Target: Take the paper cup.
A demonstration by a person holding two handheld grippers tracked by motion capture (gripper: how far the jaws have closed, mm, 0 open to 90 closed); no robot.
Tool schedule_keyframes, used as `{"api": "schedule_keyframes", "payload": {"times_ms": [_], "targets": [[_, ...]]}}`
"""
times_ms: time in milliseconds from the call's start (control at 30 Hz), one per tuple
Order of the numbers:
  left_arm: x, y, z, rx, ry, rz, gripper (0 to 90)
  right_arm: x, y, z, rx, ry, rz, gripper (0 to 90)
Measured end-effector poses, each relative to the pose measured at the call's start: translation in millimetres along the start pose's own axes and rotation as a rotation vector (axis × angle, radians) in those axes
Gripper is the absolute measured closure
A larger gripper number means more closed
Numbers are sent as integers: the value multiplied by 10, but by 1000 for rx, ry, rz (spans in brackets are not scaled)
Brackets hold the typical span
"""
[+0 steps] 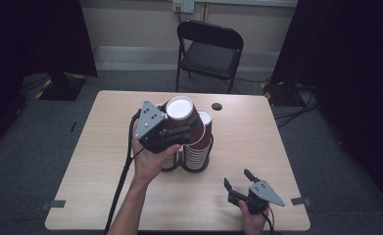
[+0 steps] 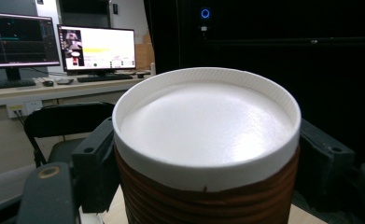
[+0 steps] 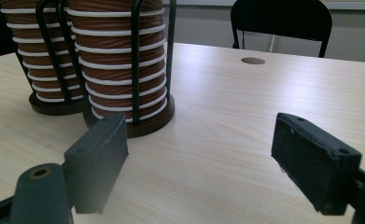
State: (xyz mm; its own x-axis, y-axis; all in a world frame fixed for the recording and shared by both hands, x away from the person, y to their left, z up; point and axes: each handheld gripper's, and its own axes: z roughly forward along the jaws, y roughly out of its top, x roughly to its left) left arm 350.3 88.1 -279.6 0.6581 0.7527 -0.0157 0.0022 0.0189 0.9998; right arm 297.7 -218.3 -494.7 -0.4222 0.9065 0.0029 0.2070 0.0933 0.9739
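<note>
My left gripper squeezes a brown paper cup turned upside down. My right gripper is open with nothing inside, and the cup stacks stand just ahead of it.

No lettering to read anywhere here. The two monitors in the left gripper view are lit and showing windows and charts (far too small and blurred to make out a word). The cup carries no print or brand, and the table bears no label or number.
</note>
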Motion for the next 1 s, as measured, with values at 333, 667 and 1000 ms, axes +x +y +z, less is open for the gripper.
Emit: {"api": "schedule_keyframes", "payload": {"times_ms": [333,667,1000], "targets": [[-77,-154,-146,-10,-10,-28,217,5,0,2,1,-1,-3,178],[-86,-355,-215,40,-7,-52,218,15,4,8,10,-10,-10,190],[-23,-696,-296,77,10,-123,218,50,24,58,64,-12,-39,229]]}}
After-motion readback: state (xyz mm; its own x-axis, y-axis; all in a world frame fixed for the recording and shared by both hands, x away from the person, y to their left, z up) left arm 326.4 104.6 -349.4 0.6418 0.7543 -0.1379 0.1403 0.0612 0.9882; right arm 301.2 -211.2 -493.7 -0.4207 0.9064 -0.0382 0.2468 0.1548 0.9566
